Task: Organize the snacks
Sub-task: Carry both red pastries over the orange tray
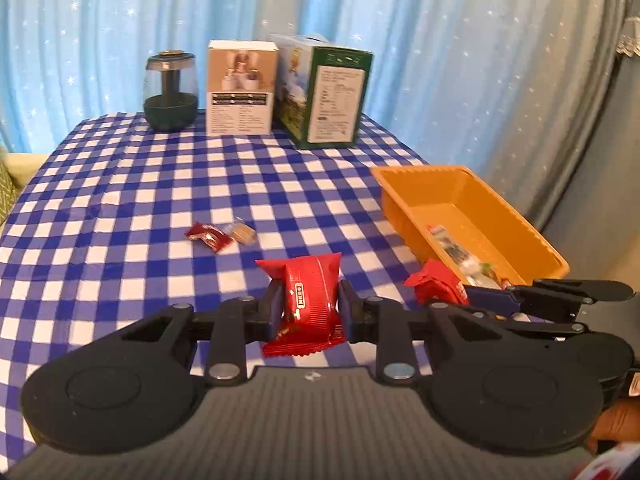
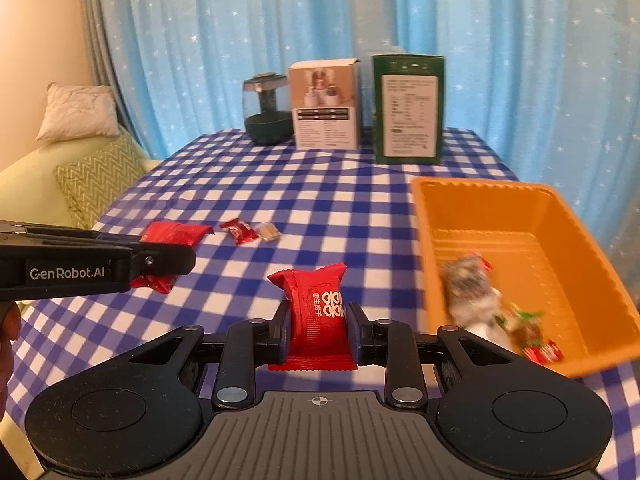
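Observation:
My left gripper (image 1: 307,307) is shut on a red snack packet (image 1: 308,300) and holds it above the checked tablecloth (image 1: 120,200). My right gripper (image 2: 319,320) is shut on another red snack packet (image 2: 318,312), just left of the orange tray (image 2: 560,216). The tray holds several small wrapped snacks (image 2: 480,300). In the left wrist view the right gripper (image 1: 460,296) shows at the right with its red packet (image 1: 436,284) beside the orange tray (image 1: 416,204). In the right wrist view the left gripper (image 2: 168,258) shows at the left with its red packet (image 2: 172,234). A small red candy (image 1: 208,236) and a tan candy (image 1: 242,232) lie mid-table.
At the back of the table stand a dark green glass jar (image 1: 171,92), a white box (image 1: 240,88) and a green box (image 1: 328,96). Blue curtains hang behind. A sofa with cushions (image 2: 80,152) is to the left of the table.

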